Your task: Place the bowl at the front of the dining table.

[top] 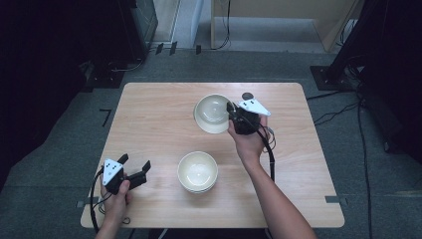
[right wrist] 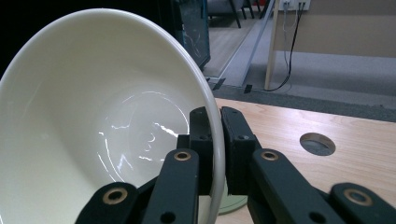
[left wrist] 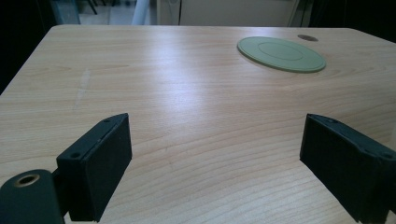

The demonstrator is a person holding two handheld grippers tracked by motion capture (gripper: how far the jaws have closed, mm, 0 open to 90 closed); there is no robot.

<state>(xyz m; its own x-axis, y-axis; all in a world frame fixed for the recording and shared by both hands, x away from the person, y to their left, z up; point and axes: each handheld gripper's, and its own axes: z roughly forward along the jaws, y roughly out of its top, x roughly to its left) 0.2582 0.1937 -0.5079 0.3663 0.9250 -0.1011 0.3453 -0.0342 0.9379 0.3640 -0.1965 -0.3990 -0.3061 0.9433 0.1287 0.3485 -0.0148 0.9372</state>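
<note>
Near the far edge of the pale wooden table (top: pixel 149 129), a little right of its middle, the right gripper (top: pixel 232 115) has its two black jaws pinched on the thin rim of a glossy cream ceramic bowl (top: pixel 211 113). In the right gripper view one pad sits inside the bowl (right wrist: pixel 93 116) and the other outside, and the bowl is tipped up, its hollow facing the camera. It looks lifted and tilted rather than resting flat; whether its lower edge touches the table I cannot tell.

A flat pale green round coaster (left wrist: pixel 281 53) lies on the table beneath that spot, close to a small round grommet hole (left wrist: pixel 307 37) near the far edge. A second cream bowl (top: pixel 197 171), apparently the top of a small stack, stands nearer the front edge, well apart from the held one.

The left gripper (top: pixel 134 169) hovers near the front-left corner with its jaws wide and nothing between them.

The main risk, as I judge it, is the grip: a narrow pinch on a smooth glazed rim carries the whole bowl off-centre, so it may swing or slip out and chip on the table. If it is set onto the stack tilted, rim could strike rim and shift the stack.
</note>
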